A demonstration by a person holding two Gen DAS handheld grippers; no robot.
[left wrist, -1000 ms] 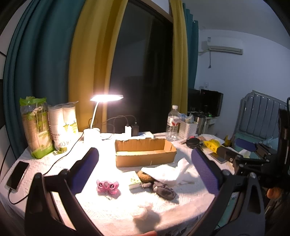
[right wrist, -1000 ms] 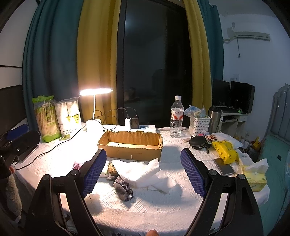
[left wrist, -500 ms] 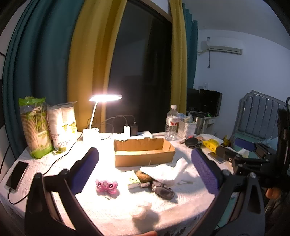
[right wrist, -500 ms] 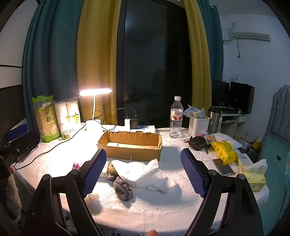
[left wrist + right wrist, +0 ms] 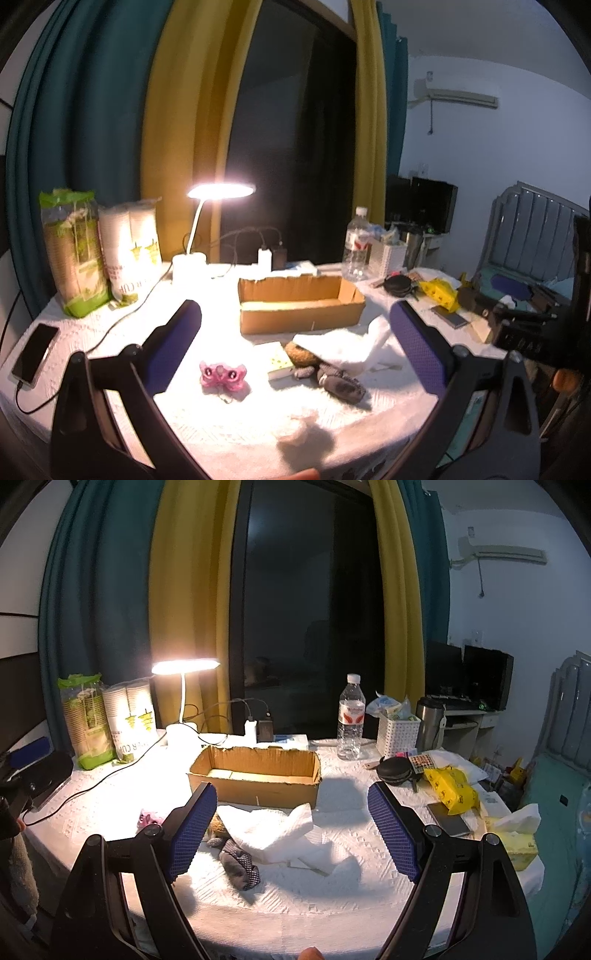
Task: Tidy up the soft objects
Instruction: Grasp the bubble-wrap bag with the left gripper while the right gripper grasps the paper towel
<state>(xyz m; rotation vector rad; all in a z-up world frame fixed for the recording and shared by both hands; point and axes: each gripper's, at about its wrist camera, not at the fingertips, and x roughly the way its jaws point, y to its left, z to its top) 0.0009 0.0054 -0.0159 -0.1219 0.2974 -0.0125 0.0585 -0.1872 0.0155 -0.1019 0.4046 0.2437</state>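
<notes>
Your left claw [image 5: 295,339] is spread wide and holds nothing, raised above the near edge of the white-clothed bench [image 5: 221,424]. Your right claw [image 5: 291,819] is likewise released and empty, hovering over the same near edge.

The soft things lie in a loose heap just in front of the open brown cardboard box [image 5: 255,779]: a crumpled white cloth [image 5: 273,830] is draped over a brown fuzzy lump [image 5: 301,354], and a dark grey patterned sock [image 5: 240,864] sticks out from under the cloth toward you. A small pale book or pad [image 5: 280,363] lies touching the brown lump on its left side. The pink translucent butterfly-shaped piece [image 5: 222,374] sits apart, left of the heap.

Behind the box stand a lit white desk lamp [image 5: 218,192] and a clear plastic water bottle [image 5: 351,720]. A black smartphone [image 5: 35,350] lies at the bench's left edge, plugged into a cable.
</notes>
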